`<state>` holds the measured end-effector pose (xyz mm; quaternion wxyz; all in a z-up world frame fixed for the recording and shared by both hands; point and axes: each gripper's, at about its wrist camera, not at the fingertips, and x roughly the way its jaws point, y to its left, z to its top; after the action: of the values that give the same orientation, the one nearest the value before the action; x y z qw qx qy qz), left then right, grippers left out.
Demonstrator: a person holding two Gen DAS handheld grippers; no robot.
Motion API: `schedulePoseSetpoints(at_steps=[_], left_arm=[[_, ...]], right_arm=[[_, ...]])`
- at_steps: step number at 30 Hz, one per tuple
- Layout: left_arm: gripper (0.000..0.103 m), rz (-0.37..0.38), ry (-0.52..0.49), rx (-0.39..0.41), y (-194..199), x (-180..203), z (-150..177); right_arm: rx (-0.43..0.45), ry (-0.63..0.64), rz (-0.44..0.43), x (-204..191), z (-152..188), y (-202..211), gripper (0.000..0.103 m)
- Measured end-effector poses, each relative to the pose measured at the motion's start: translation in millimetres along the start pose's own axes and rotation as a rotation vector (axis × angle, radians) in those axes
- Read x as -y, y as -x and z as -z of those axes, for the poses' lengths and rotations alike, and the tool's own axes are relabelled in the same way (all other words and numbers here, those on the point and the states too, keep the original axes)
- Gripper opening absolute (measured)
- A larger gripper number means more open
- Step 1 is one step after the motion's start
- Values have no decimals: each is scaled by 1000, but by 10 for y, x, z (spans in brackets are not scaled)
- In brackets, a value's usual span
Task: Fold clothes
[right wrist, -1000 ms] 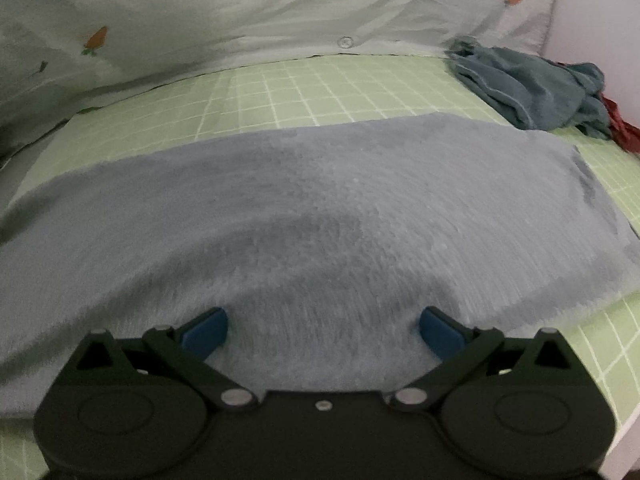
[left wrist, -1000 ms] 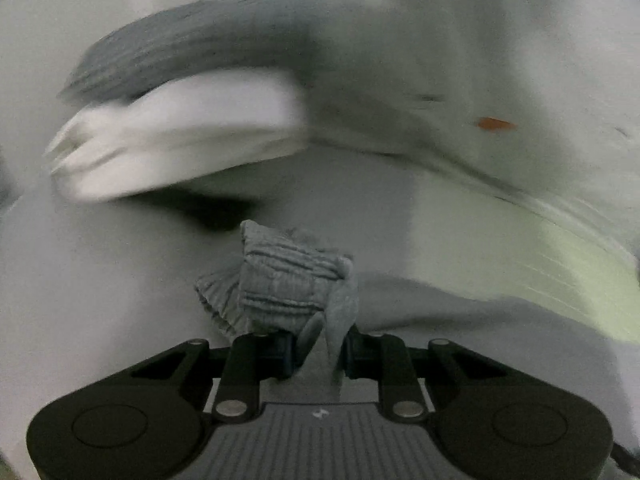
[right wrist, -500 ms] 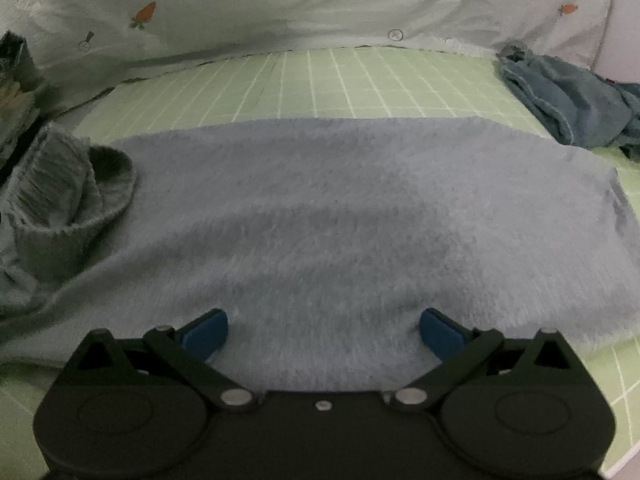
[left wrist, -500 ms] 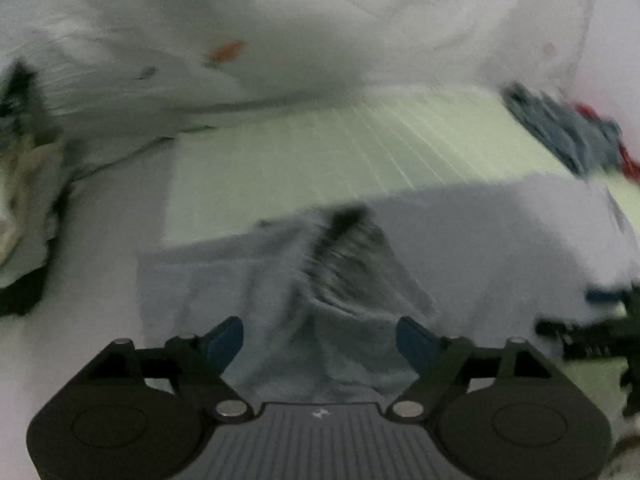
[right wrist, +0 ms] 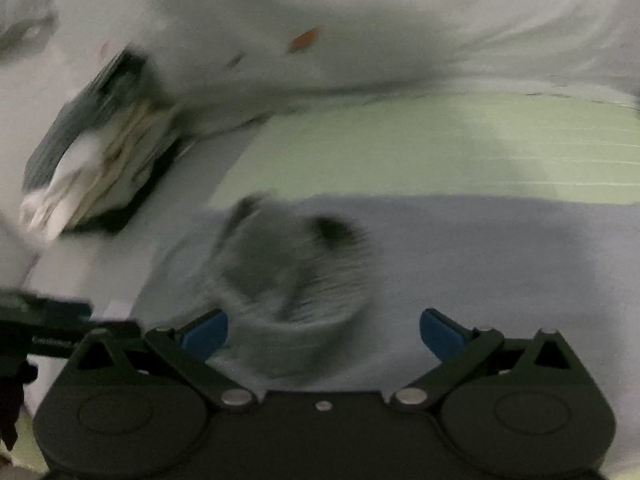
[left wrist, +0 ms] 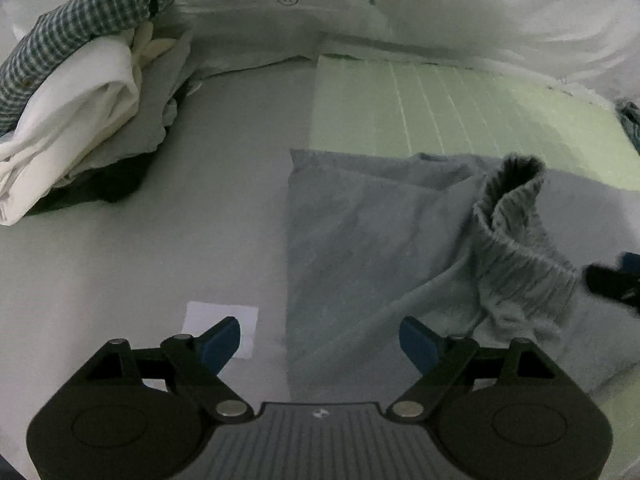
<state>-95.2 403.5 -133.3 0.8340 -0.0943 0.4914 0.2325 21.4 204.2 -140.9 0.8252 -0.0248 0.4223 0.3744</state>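
Here, left gripper (left wrist: pixel 320 336) jaws opening, empty, over grey sweater (left wrist: pixel 360 232); right gripper (right wrist: pixel 324 330) jaws wide, empty.

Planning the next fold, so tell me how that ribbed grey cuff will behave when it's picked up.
The ribbed cuff will probably flop: it already slumps in soft folds on the grey sweater. It looks light and should drag its sleeve along. The knit seems grippy rather than slippery, so it should hold in the claw.

light: dim, soft shadows | left wrist: sharp | right wrist: motion-blurred | edges: fisheye-bent
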Motion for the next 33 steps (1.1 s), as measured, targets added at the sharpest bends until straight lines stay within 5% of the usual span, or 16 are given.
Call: schedulePoseSetpoints(at_steps=[3, 6, 8, 18, 24, 33], left_arm=[[87, -5, -34, 9, 62, -53, 80], [87, -15, -65, 19, 95, -94, 139], [87, -22, -73, 24, 108, -127, 158], [87, -4, -68, 15, 116, -97, 193], [88, 35, -117, 19, 124, 235, 152], [91, 93, -129, -42, -21, 854, 60]], right_arm=[[-62, 50, -24, -219, 13, -198, 103], [-72, 49, 74, -297, 18, -324, 97], [-36, -11, 119, -205, 4, -254, 90], [-20, -107, 388, 267, 324, 302, 90], [4, -215, 431, 697, 522, 648, 100], [-8, -451, 518, 1653, 909, 1050, 103]])
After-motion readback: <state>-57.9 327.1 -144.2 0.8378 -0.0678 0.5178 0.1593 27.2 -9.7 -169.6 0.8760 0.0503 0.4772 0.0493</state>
